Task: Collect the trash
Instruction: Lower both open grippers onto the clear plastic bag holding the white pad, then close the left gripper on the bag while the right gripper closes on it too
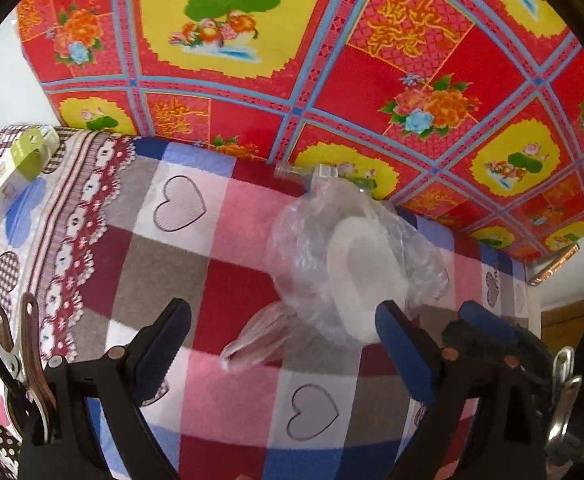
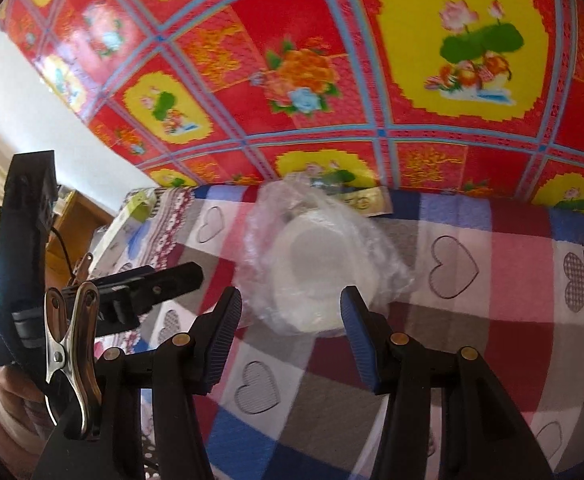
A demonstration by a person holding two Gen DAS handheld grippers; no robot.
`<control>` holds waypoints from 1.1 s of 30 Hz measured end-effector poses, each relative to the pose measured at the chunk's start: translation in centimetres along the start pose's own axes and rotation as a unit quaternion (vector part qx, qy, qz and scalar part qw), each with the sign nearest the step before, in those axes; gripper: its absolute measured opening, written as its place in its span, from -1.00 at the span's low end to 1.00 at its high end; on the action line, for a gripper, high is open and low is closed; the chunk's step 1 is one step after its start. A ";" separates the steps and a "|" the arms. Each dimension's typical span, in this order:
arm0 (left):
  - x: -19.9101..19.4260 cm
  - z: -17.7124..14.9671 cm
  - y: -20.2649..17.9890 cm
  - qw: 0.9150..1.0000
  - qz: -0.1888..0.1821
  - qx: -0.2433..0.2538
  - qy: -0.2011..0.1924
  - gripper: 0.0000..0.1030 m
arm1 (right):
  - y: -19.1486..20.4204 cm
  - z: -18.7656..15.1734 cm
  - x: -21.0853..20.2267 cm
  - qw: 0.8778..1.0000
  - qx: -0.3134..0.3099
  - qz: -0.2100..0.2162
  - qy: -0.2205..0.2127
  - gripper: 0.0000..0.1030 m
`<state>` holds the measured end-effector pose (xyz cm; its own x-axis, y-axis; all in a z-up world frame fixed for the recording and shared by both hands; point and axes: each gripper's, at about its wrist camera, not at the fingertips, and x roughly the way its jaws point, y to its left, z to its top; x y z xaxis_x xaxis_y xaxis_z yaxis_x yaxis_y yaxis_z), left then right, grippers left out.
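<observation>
A clear plastic bag (image 1: 311, 248) holding a white round container (image 1: 365, 276) lies on the checked heart-pattern cloth (image 1: 220, 404). My left gripper (image 1: 284, 324) is open, its fingers either side of the bag's near end. In the right wrist view the same bag (image 2: 355, 220) with the white container (image 2: 315, 268) lies just ahead of my open right gripper (image 2: 292, 308), whose fingertips flank its near edge. A small clear bottle (image 1: 292, 170) lies behind the bag at the cloth's far edge. The right gripper's fingers (image 1: 487, 332) show beside my left ones.
A red and yellow floral sheet (image 1: 331, 60) rises behind the cloth. A white and green box (image 1: 16, 168) lies at the cloth's far left corner, also in the right wrist view (image 2: 132, 212). A gold packet (image 2: 367, 202) lies behind the bag. Wooden furniture (image 2: 72, 224) stands at left.
</observation>
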<state>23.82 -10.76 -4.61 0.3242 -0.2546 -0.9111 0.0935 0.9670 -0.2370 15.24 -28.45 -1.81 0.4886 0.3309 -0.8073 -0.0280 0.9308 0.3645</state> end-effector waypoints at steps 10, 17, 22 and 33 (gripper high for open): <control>3.9 1.9 -1.0 0.999 0.013 0.023 0.021 0.72 | -3.4 0.7 2.9 1.000 0.008 -0.020 0.020 0.03; 5.9 2.5 -0.9 0.999 0.017 0.029 0.038 0.49 | -4.7 0.8 4.8 0.999 0.014 -0.017 0.034 0.03; 6.6 1.9 -1.2 0.998 0.006 0.040 0.046 0.46 | -5.0 0.9 5.8 0.999 0.013 -0.014 0.039 0.03; 8.2 0.9 -2.4 0.997 -0.019 0.043 0.057 0.46 | -5.5 0.9 7.3 0.999 0.009 -0.014 0.049 0.03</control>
<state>27.11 -15.13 -11.20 0.2104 -0.2835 -0.9356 0.1852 0.9513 -0.2466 19.75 -31.31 -9.26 0.4021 0.3189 -0.8583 0.0007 0.9373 0.3486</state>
